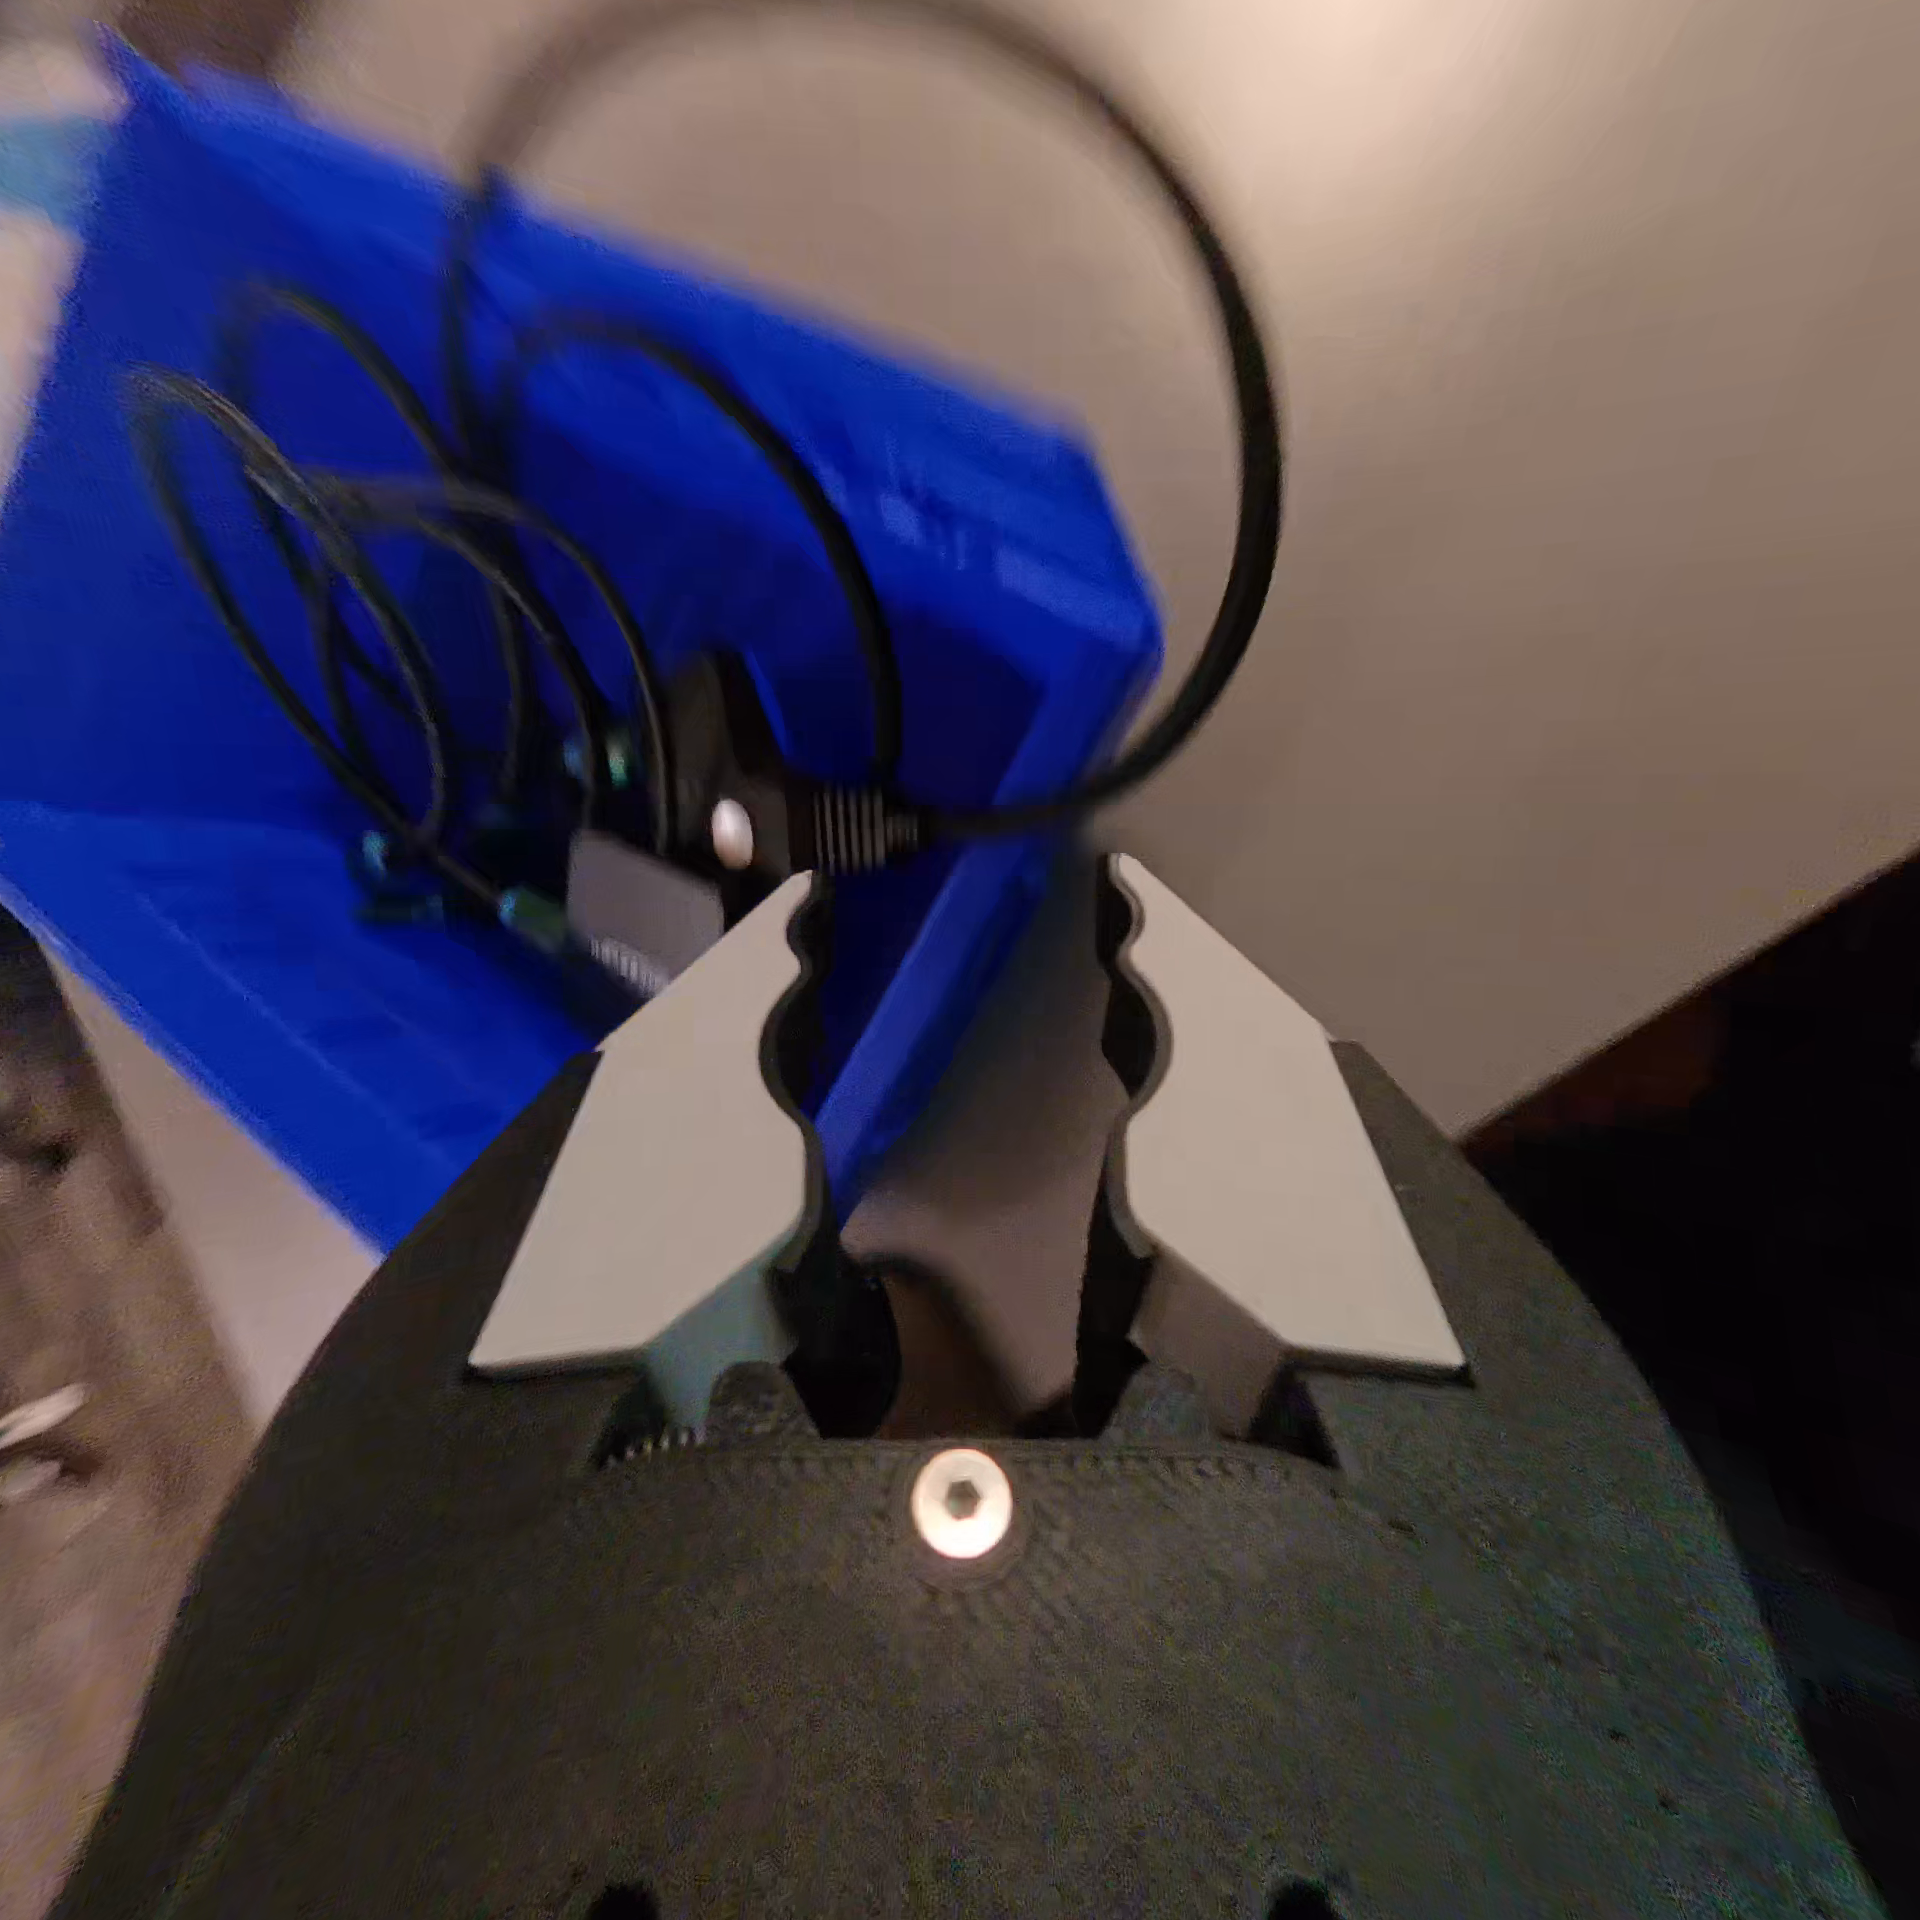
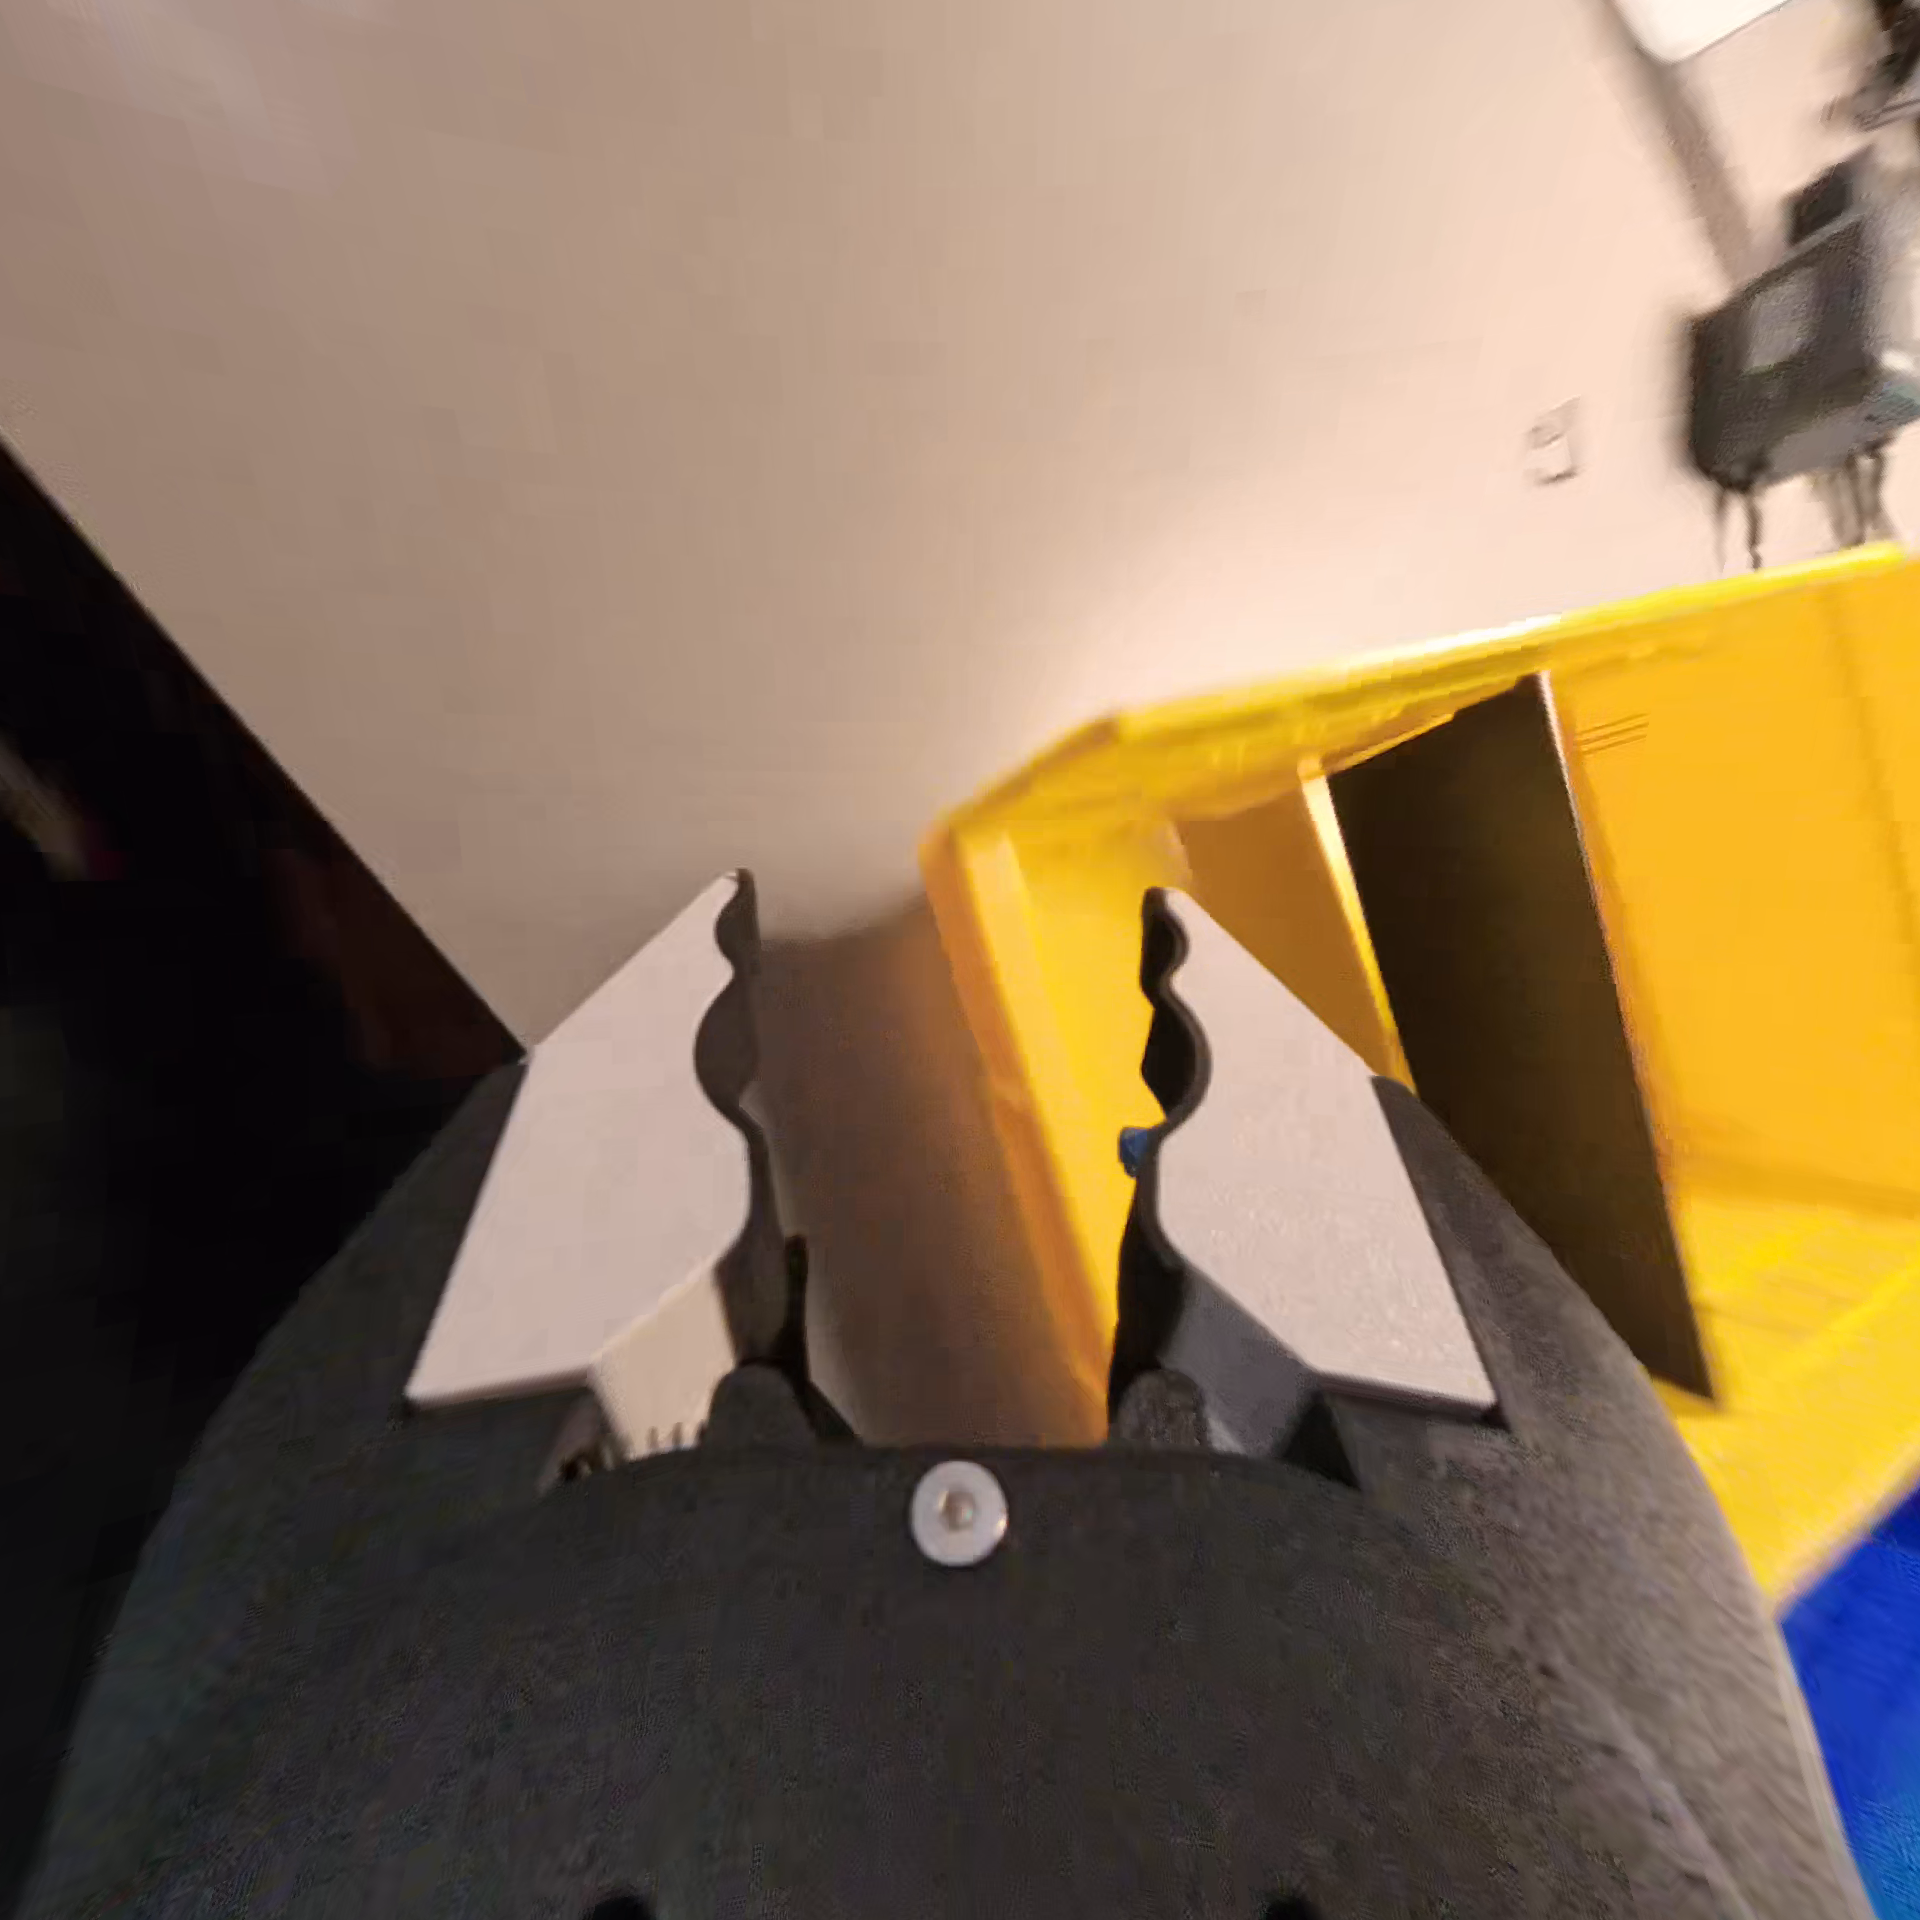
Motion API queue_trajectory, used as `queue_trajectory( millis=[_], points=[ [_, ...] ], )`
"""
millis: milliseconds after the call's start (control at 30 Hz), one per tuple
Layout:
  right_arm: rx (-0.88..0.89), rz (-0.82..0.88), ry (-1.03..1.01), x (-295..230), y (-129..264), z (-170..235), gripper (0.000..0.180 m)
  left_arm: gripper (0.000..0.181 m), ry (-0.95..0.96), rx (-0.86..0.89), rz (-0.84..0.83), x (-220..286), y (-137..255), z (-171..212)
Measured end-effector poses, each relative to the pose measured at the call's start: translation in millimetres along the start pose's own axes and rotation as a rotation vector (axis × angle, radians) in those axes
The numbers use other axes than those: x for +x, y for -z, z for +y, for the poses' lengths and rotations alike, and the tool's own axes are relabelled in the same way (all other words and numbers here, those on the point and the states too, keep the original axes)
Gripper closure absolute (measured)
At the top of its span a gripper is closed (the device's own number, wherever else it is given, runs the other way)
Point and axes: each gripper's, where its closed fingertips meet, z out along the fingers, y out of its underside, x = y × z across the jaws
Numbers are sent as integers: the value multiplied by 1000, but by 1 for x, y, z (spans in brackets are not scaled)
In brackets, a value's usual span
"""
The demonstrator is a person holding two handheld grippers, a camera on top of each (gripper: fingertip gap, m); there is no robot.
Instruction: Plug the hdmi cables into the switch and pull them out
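Jaws on both grippers gape, empty. Left gripper [image 1: 961, 883] is nearer: a cable plug [image 1: 821, 826] lies just ahead-left in the blue bin [image 1: 987, 582], axis crosswise. Right gripper [image 2: 940, 904] faces a yellow bin [image 2: 1039, 831].

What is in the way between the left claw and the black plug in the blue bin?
Nothing visible. The left claw is open just short of the cable plug, which sits at the blue bin wall's edge.

Light: warm and dim, glowing off the table [image 2: 623, 416] ahead of me.
Blur: my blue bin [image 1: 260, 675] and yellow bin [image 2: 1714, 935] are smearing.
Edges: bending, darkening.
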Motion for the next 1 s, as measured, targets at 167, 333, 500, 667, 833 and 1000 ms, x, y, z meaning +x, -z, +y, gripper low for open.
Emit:
queue_trajectory(
  millis=[167,333,500,667,833,1000],
  points=[
    [269,262,-391,17,-28,-12,99,130,340,357,14,2,-21,-62],
    [221,561,-368,59,-31,7,149,135,411,329,-10,-1,-68,-75],
    [183,690,-355,96,-21,34,173,152,311,310,-134,-15,-59,-59],
    [211,688,-375,123,-12,55,176,177,349,250,-337,-61,-43,-12],
    [212,687,-394,143,-14,61,177,178,448,295,-344,-89,-38,10],
    [207,680,-387,153,-17,63,177,177,448,291,-354,-107,-43,13]
  ],
)
